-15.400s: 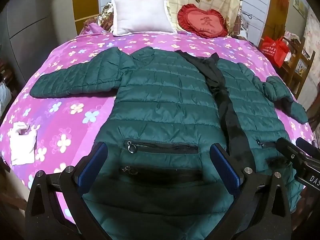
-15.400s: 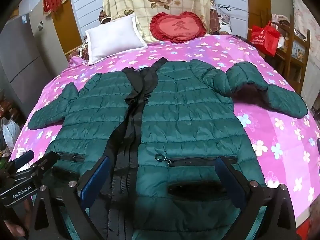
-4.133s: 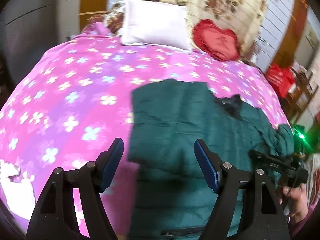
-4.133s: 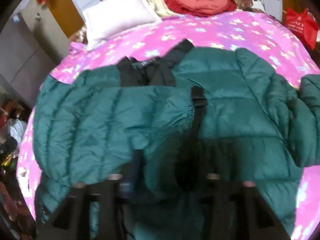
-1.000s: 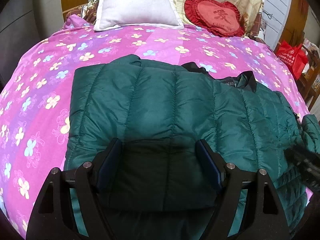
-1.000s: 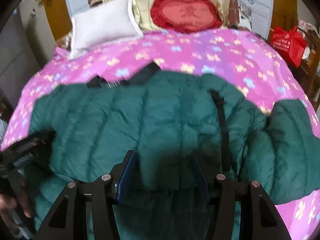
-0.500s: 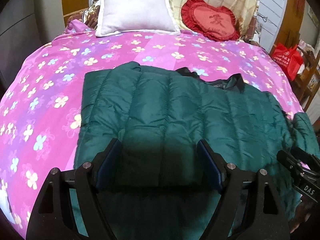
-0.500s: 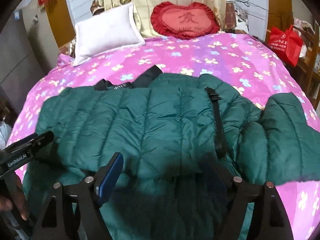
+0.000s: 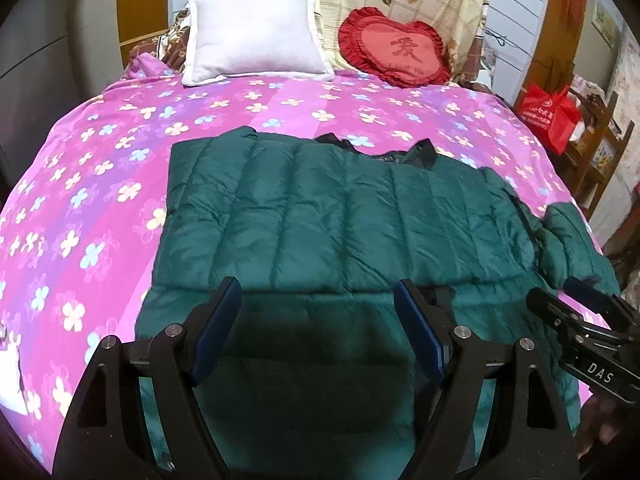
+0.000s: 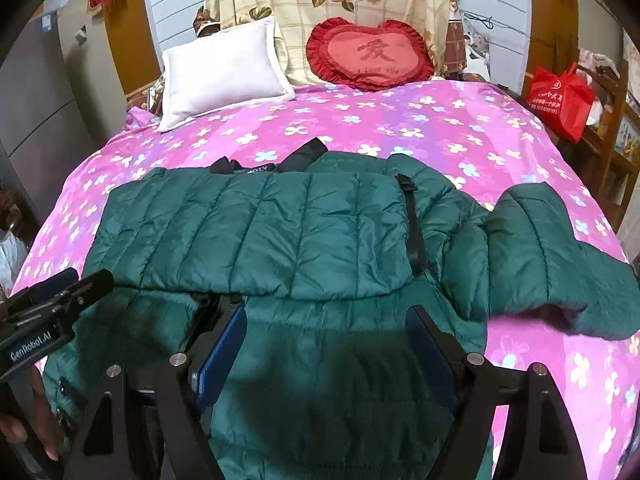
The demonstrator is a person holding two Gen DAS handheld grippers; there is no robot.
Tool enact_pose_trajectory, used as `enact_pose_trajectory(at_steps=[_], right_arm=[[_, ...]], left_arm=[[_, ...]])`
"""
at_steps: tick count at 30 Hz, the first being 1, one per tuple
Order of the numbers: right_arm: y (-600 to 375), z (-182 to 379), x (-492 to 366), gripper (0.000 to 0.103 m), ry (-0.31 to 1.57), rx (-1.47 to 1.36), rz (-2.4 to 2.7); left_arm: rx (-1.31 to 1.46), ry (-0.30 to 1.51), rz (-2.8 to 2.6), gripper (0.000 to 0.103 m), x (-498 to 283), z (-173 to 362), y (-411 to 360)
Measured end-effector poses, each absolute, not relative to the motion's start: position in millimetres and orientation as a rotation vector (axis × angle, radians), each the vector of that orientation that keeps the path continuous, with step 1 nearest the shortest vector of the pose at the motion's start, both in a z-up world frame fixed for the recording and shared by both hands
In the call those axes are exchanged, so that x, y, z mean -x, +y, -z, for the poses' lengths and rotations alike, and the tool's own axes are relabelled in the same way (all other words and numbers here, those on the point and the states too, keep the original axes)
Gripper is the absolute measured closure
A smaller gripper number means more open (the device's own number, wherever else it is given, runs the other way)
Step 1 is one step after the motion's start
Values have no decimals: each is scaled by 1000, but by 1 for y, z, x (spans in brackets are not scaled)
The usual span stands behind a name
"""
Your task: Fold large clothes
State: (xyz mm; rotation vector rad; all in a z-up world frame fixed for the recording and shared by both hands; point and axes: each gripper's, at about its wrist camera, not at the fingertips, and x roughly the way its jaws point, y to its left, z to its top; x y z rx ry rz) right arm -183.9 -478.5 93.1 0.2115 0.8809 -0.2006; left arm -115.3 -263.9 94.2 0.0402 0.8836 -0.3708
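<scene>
A dark green quilted jacket [image 9: 328, 216] lies on the pink flowered bedspread [image 9: 100, 168]. Its left sleeve is folded across the chest, and its right sleeve [image 10: 536, 248] lies bent out to the right. The jacket also shows in the right wrist view [image 10: 280, 232]. My left gripper [image 9: 318, 328] is open and empty above the jacket's lower part. My right gripper [image 10: 326, 356] is open and empty above the hem area. Each gripper appears at the edge of the other's view, the right one [image 9: 580, 336] and the left one [image 10: 52, 300].
A white pillow [image 9: 252, 36] and a red heart cushion [image 9: 394, 52] lie at the head of the bed. A red bag [image 10: 560, 96] sits on wooden furniture at the right. A white cloth [image 9: 8, 376] lies at the bed's left edge. A grey cabinet [image 10: 36, 112] stands left.
Both grippers have drawn back toward the foot of the bed and opened wider. The sleeve stays folded across the jacket's chest.
</scene>
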Motion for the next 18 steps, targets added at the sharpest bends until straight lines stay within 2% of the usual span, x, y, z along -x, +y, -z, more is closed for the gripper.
enact_pose_trajectory(at_steps=[18], right_arm=[[-499, -103, 225, 24, 851, -209, 255]], left_arm=[[-33, 882, 434, 24, 153, -101, -295]])
